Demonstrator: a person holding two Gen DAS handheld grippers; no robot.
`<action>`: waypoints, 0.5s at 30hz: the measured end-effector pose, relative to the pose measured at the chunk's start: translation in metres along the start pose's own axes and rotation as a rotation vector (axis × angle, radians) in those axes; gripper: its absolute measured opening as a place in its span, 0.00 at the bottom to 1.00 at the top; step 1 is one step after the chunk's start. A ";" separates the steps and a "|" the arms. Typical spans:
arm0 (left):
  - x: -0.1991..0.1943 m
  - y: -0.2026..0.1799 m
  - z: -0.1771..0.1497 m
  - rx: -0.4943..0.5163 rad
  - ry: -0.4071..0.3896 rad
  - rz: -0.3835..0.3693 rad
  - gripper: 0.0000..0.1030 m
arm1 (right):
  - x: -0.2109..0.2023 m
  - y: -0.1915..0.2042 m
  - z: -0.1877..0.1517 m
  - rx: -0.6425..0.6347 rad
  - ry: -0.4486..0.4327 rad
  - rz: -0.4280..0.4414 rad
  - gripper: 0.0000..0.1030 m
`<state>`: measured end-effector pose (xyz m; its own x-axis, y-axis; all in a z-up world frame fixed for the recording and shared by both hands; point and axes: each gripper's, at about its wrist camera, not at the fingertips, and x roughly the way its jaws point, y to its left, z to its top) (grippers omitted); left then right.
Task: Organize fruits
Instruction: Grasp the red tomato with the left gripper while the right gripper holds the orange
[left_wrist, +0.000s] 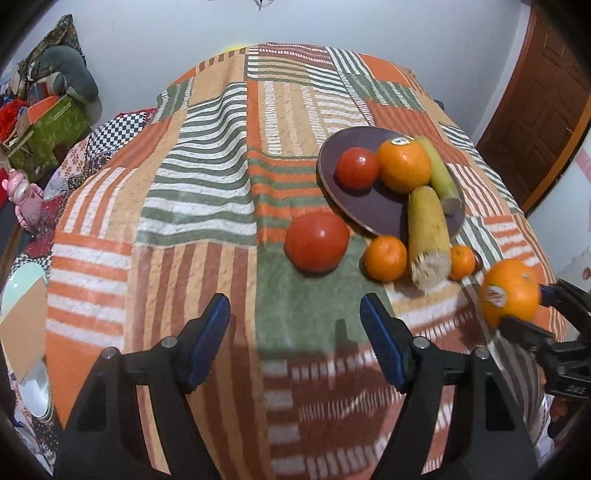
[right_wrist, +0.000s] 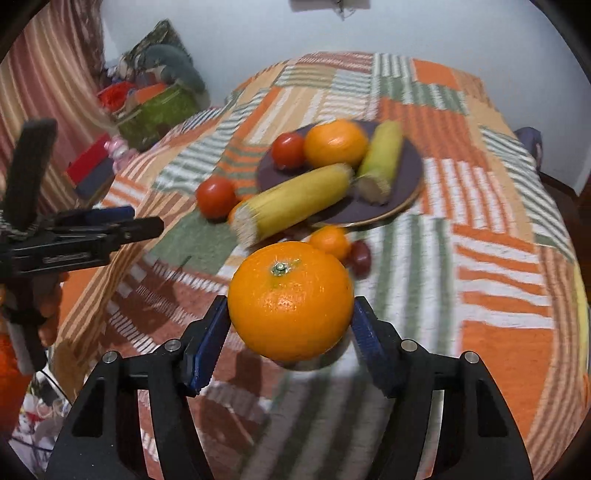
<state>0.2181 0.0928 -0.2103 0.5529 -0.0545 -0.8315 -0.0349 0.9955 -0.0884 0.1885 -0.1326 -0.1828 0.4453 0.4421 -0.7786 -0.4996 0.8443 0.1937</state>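
My right gripper (right_wrist: 291, 308) is shut on a large orange (right_wrist: 291, 301) and holds it above the cloth; the same orange (left_wrist: 509, 291) and gripper (left_wrist: 522, 306) show at the right of the left wrist view. My left gripper (left_wrist: 295, 306) is open and empty over the cloth, short of a loose tomato (left_wrist: 317, 242). A dark plate (left_wrist: 373, 206) holds a tomato (left_wrist: 357, 168), an orange (left_wrist: 404, 166) and a green corn cob (left_wrist: 439, 170). A yellow corn cob (left_wrist: 428, 236) leans over the plate's rim. Two small mandarins (left_wrist: 386, 257) (left_wrist: 461, 262) lie beside it.
The striped patchwork cloth (left_wrist: 207, 177) covers the table. A small dark red fruit (right_wrist: 360, 256) lies by the mandarin (right_wrist: 330, 240). Boxes and cushions (left_wrist: 48, 110) pile at the far left. A wooden door (left_wrist: 535, 122) stands at the right. The left gripper (right_wrist: 142, 221) shows at the left of the right wrist view.
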 end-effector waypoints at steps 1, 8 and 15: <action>0.004 0.000 0.004 -0.006 0.001 -0.004 0.71 | -0.004 -0.006 0.002 0.008 -0.013 -0.016 0.61; 0.031 -0.004 0.026 -0.028 0.004 -0.036 0.65 | -0.008 -0.032 0.009 0.056 -0.040 -0.068 0.61; 0.053 -0.004 0.036 -0.048 0.026 -0.038 0.61 | -0.003 -0.050 0.009 0.092 -0.034 -0.064 0.61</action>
<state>0.2778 0.0891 -0.2345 0.5324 -0.0947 -0.8412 -0.0549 0.9878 -0.1459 0.2192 -0.1731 -0.1845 0.4998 0.3948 -0.7710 -0.3999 0.8947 0.1989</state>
